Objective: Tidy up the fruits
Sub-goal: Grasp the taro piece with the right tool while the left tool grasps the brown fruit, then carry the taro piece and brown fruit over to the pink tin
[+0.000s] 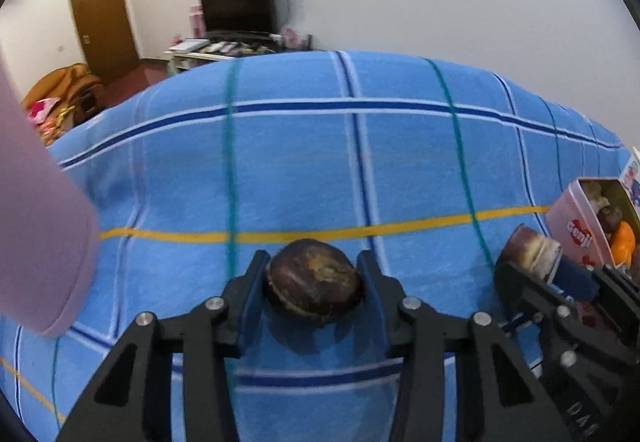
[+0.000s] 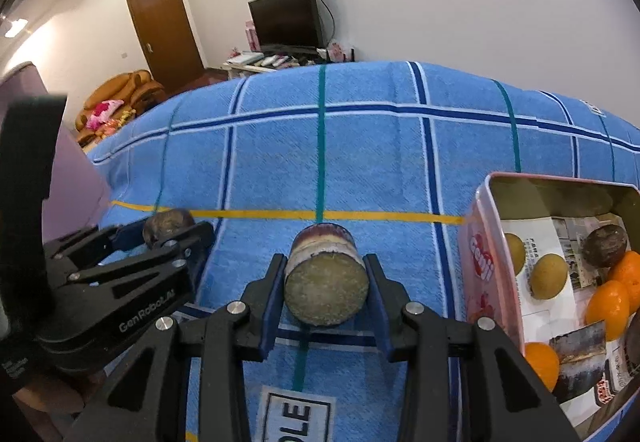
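Observation:
My left gripper (image 1: 314, 276) is shut on a dark brown round fruit (image 1: 314, 282), held just above the blue plaid cloth (image 1: 320, 162). It also shows in the right wrist view (image 2: 168, 232) at the left. My right gripper (image 2: 326, 282) is shut on a short cut piece of sugarcane (image 2: 325, 284) with a purple skin and pale cut face. It shows at the right of the left wrist view (image 1: 536, 250). A pink tin box (image 2: 486, 242) at the right holds oranges (image 2: 608, 308), greenish fruits (image 2: 549, 276) and a dark fruit (image 2: 604, 245).
A pink-purple object (image 1: 36, 242) stands at the left edge of the cloth. Beyond the cloth are a television (image 2: 288, 18), a low table with clutter, a brown door (image 2: 164, 30) and an orange sofa (image 2: 120, 92).

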`<state>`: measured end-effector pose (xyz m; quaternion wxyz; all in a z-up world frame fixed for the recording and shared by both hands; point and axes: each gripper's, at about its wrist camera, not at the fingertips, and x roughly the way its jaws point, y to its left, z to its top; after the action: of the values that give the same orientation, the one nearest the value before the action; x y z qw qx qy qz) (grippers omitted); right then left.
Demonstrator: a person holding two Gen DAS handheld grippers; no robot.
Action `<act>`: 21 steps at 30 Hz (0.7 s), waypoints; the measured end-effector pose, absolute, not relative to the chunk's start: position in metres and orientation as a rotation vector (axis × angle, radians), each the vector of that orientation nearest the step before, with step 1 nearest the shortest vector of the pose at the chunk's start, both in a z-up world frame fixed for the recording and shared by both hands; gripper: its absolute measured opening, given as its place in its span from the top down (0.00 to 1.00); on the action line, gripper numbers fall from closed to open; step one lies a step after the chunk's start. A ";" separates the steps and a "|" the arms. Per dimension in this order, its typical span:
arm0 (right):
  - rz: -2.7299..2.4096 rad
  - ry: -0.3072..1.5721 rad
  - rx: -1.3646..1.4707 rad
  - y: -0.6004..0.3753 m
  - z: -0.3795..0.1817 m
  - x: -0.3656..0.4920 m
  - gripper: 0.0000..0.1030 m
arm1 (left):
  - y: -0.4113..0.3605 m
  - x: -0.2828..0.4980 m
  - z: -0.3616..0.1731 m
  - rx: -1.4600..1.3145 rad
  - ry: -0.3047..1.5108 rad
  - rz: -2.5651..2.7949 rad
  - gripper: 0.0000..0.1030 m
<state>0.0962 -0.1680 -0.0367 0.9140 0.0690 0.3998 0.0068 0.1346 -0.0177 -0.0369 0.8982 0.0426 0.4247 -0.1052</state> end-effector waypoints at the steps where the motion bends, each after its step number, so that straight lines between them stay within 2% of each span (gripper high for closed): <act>1: 0.030 0.812 0.146 -0.168 -0.036 0.093 0.61 | -0.012 0.132 -0.035 0.081 0.869 -0.198 0.55; 10: 0.085 0.696 0.050 -0.141 -0.022 0.078 0.61 | 0.022 0.086 -0.017 0.049 0.701 0.007 0.55; 21: 0.067 0.645 0.019 -0.131 -0.017 0.070 0.61 | 0.035 0.076 -0.017 0.014 0.680 0.012 0.55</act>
<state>0.0699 -0.1311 -0.0169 0.9478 0.0091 0.3170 0.0330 0.0764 0.0350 -0.0173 0.9427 0.0066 0.3336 0.0057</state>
